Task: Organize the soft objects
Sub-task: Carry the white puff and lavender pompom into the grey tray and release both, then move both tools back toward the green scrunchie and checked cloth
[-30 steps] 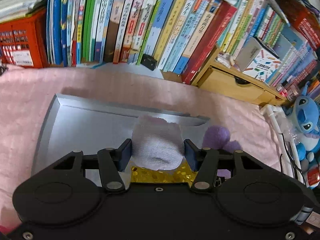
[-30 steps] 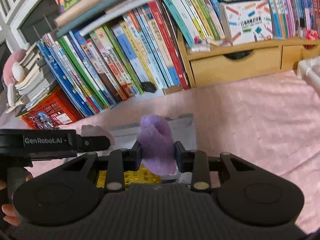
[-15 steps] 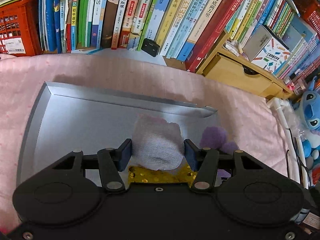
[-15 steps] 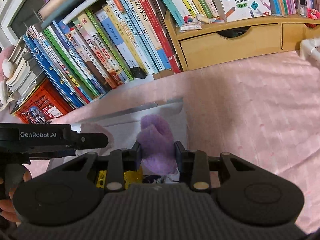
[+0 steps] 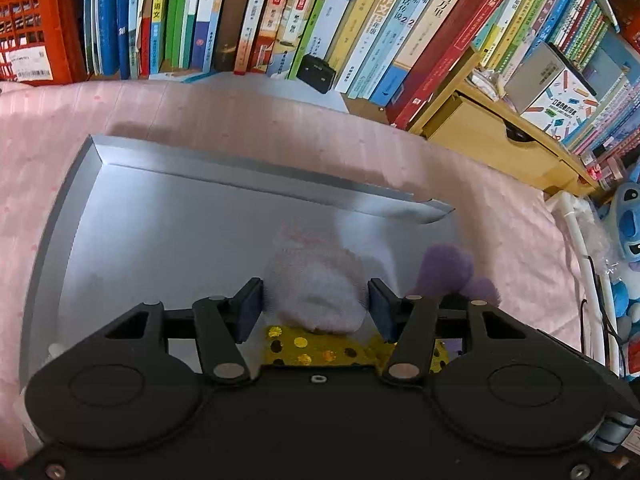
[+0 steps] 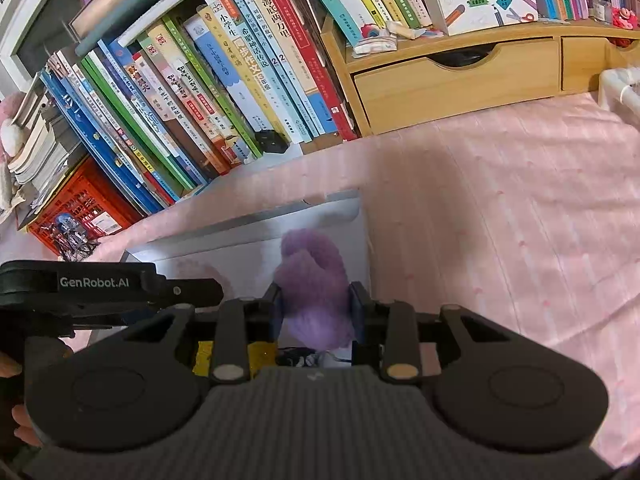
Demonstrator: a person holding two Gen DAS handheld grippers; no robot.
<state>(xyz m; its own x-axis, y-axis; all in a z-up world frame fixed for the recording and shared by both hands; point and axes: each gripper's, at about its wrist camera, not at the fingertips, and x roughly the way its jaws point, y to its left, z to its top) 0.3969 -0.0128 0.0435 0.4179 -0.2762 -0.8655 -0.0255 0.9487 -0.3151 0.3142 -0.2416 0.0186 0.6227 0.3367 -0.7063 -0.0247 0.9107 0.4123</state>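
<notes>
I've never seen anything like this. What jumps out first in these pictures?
Two black grippers, each squeezing something fluffy above a grey tray on a pink cloth. The left gripper pinches a whitish soft bundle, the right gripper a purple one. Behind them leans a crowded row of colourful books.

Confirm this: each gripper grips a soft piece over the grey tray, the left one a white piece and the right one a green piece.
Wrong colour. The right gripper grips a purple fuzzy piece, not green, as the right wrist view shows. The left gripper does grip the white fuzzy piece over the grey tray.
</notes>
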